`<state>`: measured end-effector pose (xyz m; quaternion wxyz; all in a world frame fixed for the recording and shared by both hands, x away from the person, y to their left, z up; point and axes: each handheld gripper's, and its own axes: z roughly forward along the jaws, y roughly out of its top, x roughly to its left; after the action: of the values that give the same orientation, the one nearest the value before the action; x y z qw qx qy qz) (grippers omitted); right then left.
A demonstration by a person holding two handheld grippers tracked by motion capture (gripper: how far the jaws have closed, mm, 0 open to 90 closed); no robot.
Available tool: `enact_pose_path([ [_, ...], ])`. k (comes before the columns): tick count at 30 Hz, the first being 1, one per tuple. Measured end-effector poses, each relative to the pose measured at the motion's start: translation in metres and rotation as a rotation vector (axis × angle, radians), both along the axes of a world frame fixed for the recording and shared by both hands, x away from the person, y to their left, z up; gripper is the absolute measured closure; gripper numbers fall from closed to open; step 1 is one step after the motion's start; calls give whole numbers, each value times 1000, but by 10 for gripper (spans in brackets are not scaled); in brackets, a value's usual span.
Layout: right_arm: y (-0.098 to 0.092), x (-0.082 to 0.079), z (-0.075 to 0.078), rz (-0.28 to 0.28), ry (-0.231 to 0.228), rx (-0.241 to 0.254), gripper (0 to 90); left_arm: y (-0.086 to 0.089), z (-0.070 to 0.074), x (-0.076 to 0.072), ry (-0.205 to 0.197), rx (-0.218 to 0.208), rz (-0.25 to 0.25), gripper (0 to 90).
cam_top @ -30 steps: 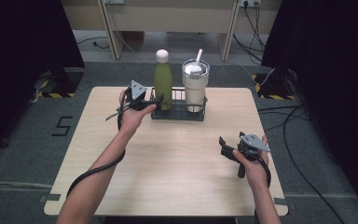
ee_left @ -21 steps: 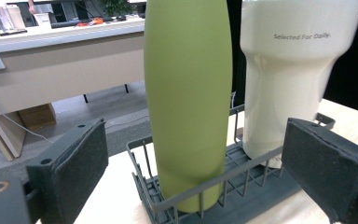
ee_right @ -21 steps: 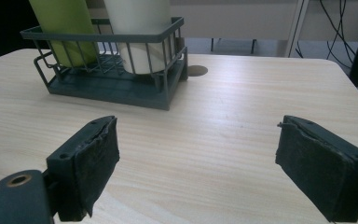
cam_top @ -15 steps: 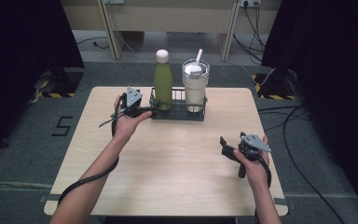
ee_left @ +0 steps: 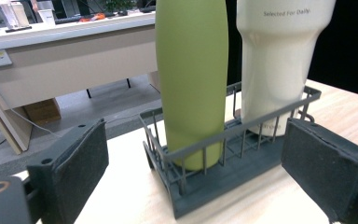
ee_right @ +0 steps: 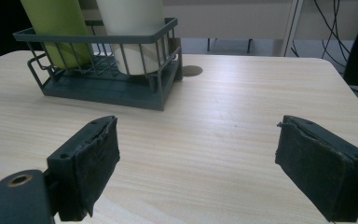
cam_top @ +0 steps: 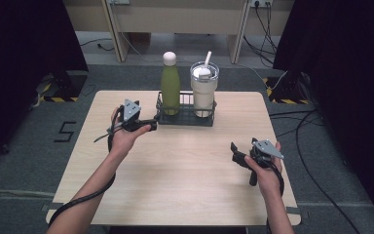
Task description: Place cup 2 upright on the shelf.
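Backing away from the green bottle [cam_top: 170, 88] toward the wire basket's [cam_top: 185, 117] near corner, the left gripper [cam_top: 148, 126] is hanging open and empty; the right gripper [cam_top: 235, 155] is idling open.

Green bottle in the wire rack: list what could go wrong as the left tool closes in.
1. The tall matte green metal bottle stands loosely in the low dark wire rack; a sideways nudge from the open left tool might tip it.
2. The cream tumbler stands close beside it, so a wide pad could knock it.
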<state>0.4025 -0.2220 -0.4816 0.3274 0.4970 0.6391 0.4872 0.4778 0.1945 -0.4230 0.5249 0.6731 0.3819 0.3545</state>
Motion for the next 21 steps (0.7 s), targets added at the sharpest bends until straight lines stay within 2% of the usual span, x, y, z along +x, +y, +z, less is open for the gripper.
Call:
enact_pose_path([
  [21, 2, 0, 0, -2, 5, 5, 138, 35, -15, -37, 20, -27, 22, 71],
])
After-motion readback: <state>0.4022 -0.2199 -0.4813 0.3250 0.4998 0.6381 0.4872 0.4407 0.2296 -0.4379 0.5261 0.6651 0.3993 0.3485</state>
